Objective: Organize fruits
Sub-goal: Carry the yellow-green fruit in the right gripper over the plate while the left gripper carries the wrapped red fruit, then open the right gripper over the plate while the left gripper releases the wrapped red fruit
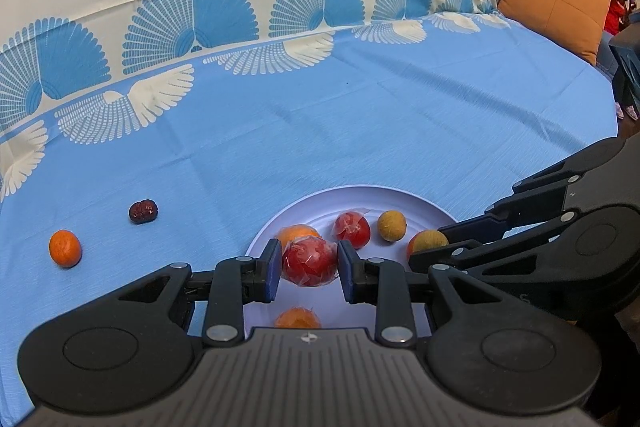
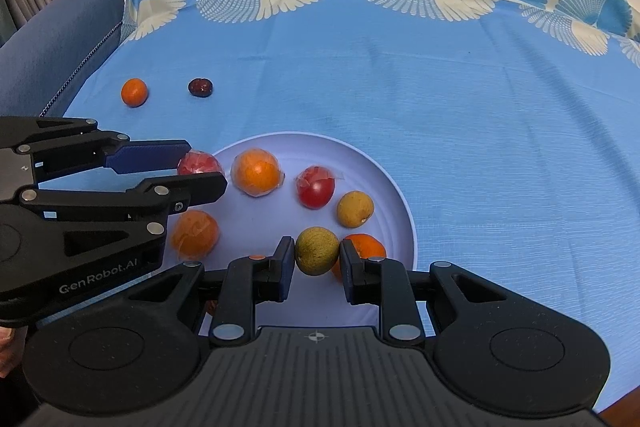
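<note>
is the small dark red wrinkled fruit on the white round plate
No, the small dark red wrinkled fruit lies on the blue tablecloth beside a loose orange fruit, well clear of the white round plate.

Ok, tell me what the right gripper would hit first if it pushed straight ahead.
Probably the white plate. The right gripper is shut on a yellow-green fruit and tilts down over the plate; a bare patch lies just ahead. Depth is unclear.

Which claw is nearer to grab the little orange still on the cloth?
Probably the left claw. The small orange lies on its side, but it must first drop its wrapped red fruit.
</note>
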`<state>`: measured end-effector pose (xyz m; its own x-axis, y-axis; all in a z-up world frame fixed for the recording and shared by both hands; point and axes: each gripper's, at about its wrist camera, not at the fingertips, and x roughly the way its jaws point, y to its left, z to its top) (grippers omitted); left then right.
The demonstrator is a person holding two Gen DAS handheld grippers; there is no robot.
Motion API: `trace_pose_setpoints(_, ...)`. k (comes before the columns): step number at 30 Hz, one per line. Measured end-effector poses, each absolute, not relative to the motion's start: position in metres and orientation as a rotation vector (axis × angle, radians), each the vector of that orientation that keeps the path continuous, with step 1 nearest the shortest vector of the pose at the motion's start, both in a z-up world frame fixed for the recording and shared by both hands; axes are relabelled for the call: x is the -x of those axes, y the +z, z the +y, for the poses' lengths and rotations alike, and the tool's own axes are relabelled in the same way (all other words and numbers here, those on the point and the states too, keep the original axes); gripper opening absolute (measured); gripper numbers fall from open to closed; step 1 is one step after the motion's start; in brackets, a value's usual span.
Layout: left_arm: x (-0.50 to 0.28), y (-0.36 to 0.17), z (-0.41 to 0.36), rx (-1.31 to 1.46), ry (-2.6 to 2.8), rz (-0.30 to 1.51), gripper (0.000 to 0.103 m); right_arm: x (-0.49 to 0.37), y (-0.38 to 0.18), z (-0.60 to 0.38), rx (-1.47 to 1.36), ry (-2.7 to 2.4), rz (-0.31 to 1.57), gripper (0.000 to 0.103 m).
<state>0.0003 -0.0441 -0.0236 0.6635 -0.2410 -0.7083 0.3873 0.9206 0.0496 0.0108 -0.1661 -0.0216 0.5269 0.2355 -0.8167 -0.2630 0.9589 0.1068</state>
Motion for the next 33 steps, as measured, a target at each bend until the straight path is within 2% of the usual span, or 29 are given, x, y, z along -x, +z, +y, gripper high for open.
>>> trace_pose_setpoints(16, -0.0002, -0.0226, -0.0456, -0.201, -0.358, 0.775, 0.034, -0.0089, -0.0231, -0.1654, 0.031, 0.303, 0.972, 0.026)
trace_pose_setpoints(17, -0.0005, -0.0228, -0.0462, -0.205, -0.355, 0.778, 0.034, -0.0096, -0.0231, -0.1656, 0.034, 0.297, 0.97, 0.03)
trace_pose_setpoints(18, -0.0007, -0.0225, -0.0461, -0.206, -0.349, 0.775, 0.035, -0.0097, -0.023, -0.1658, 0.037, 0.287, 0.968, 0.043)
trace_pose_setpoints(19, -0.0014, -0.0217, -0.0455, -0.201, -0.347, 0.773, 0.036, -0.0099, -0.0226, -0.1669, 0.037, 0.276, 0.964, 0.052)
trace_pose_setpoints(21, -0.0022, -0.0201, -0.044, -0.19, -0.34, 0.769, 0.039, -0.0103, -0.0215, -0.1686, 0.034, 0.26, 0.958, 0.054)
trace_pose_setpoints(33, -0.0036, -0.0202, -0.0419, -0.193, -0.322, 0.771, 0.042, -0.0105, -0.0208, -0.1712, 0.031, 0.24, 0.949, 0.056)
